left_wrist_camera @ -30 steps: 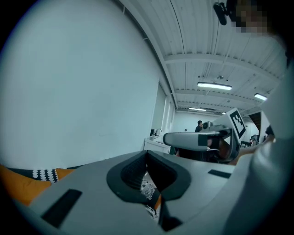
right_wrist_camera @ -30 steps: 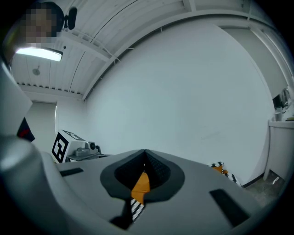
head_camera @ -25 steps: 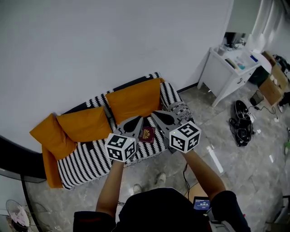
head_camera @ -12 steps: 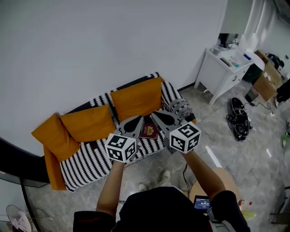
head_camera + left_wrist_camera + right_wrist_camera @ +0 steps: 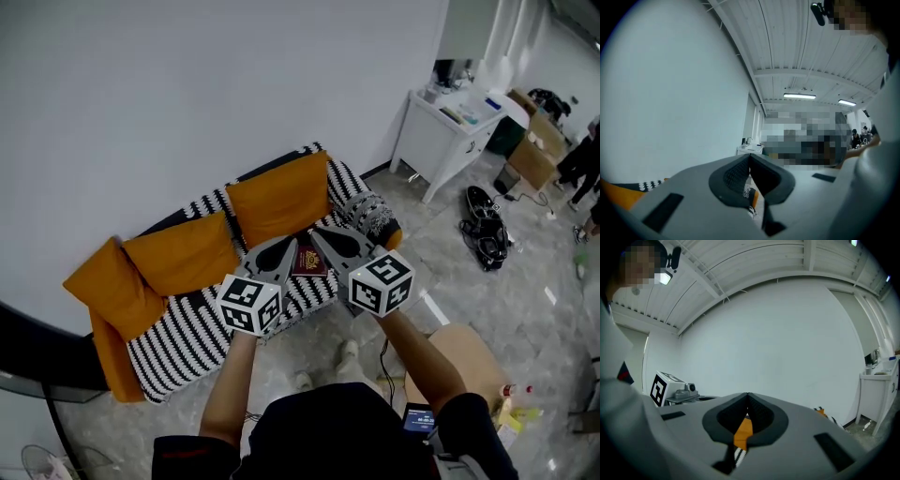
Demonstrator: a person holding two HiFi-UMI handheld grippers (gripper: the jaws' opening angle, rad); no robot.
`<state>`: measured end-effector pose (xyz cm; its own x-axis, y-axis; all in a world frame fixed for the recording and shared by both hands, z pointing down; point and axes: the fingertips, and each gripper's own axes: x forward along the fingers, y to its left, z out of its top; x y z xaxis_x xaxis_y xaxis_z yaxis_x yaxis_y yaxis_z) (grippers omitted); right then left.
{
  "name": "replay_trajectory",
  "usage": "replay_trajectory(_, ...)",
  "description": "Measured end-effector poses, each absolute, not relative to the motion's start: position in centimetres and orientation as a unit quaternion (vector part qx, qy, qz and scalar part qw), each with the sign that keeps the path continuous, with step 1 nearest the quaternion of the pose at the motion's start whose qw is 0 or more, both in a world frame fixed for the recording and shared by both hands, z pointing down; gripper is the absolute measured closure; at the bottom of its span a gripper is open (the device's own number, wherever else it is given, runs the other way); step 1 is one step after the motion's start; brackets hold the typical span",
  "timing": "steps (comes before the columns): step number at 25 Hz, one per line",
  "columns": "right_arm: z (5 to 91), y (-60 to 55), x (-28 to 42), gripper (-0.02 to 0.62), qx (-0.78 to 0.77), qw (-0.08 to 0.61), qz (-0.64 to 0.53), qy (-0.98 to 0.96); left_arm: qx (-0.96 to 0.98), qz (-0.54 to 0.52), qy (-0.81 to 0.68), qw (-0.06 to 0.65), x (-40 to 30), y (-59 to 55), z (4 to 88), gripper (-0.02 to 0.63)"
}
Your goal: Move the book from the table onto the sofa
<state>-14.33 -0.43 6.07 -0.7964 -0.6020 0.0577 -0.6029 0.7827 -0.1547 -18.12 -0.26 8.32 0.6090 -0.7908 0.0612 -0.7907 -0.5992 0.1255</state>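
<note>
Head view: the left claw [image 5: 289,246] and right claw [image 5: 321,236] are hanging side by side over the black-and-white striped sofa [image 5: 187,328], each pressed together and pinching nothing. The maroon book [image 5: 309,261] is showing between their tips, apparently lying on the seat in front of the orange cushions [image 5: 277,197]. A white bench [image 5: 450,131] is standing by the wall at right. Black gear [image 5: 483,230] is lying on the floor [image 5: 525,281] near it, and a tan stand [image 5: 464,352] is sitting just beside the person's right arm.

Left gripper view: the pads are meeting tip to tip, with striped and orange fabric peeking through beneath them. Ceiling lights [image 5: 799,96] are glowing beyond.

Right gripper view: the pads are meeting here too, with orange showing in the gap below them. The other claw's marker cube [image 5: 663,387] is sitting at left.
</note>
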Motion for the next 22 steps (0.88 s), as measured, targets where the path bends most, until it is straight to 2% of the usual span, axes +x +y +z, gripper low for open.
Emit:
replay_trajectory(16,5.4,1.1,-17.0,0.580,0.328,-0.001,0.065,-0.943,0.897,-0.008,-0.439,0.040,-20.9,1.0,7.3,0.589)
replay_trajectory(22,4.8,0.8,-16.0,0.580,0.321,-0.004,0.062,-0.945,0.893,-0.016,-0.449,0.036,-20.1,0.4,6.6,0.589)
